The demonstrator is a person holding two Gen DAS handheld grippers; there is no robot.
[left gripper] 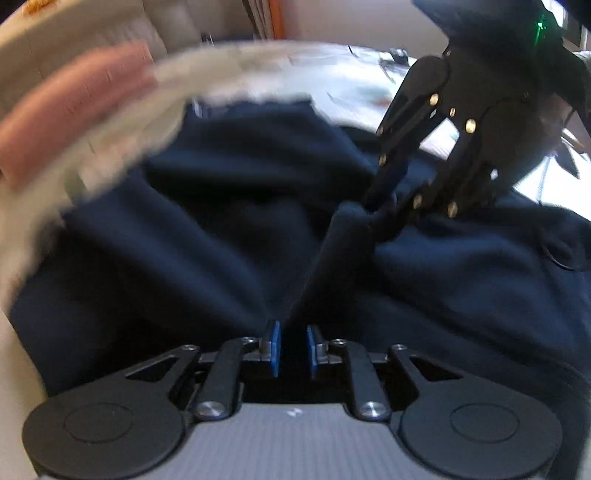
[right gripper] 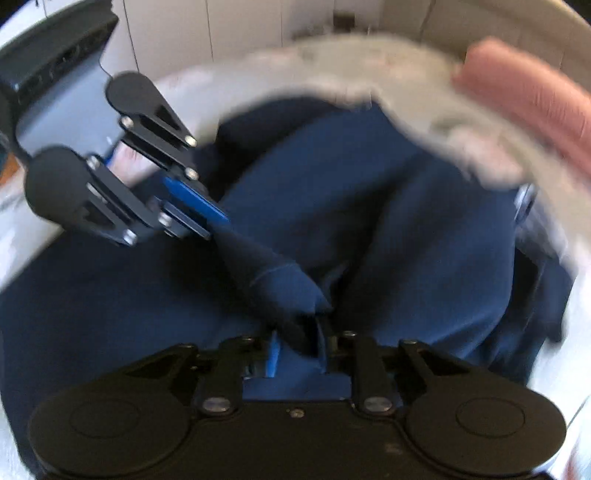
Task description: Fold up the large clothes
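Observation:
A large navy garment (left gripper: pixel 221 236) lies rumpled across a pale surface and fills both views (right gripper: pixel 369 221). My left gripper (left gripper: pixel 293 339) is shut on a taut strip of the navy cloth that runs up to my right gripper (left gripper: pixel 384 206). The right gripper (right gripper: pixel 299 343) is also shut on that same strip, at its other end. In the right wrist view the left gripper (right gripper: pixel 218 225) comes in from the upper left, blue pads pinching the cloth. The two grippers stand close together, holding the strip stretched above the rest of the garment.
A blurred pale fluffy cover (left gripper: pixel 122 122) edges the garment, with a pink cushion (left gripper: pixel 74 103) beyond it, also in the right wrist view (right gripper: pixel 524 92). A white table with small items (left gripper: pixel 369 70) lies behind. White cabinet panels (right gripper: pixel 221 33) stand at the back.

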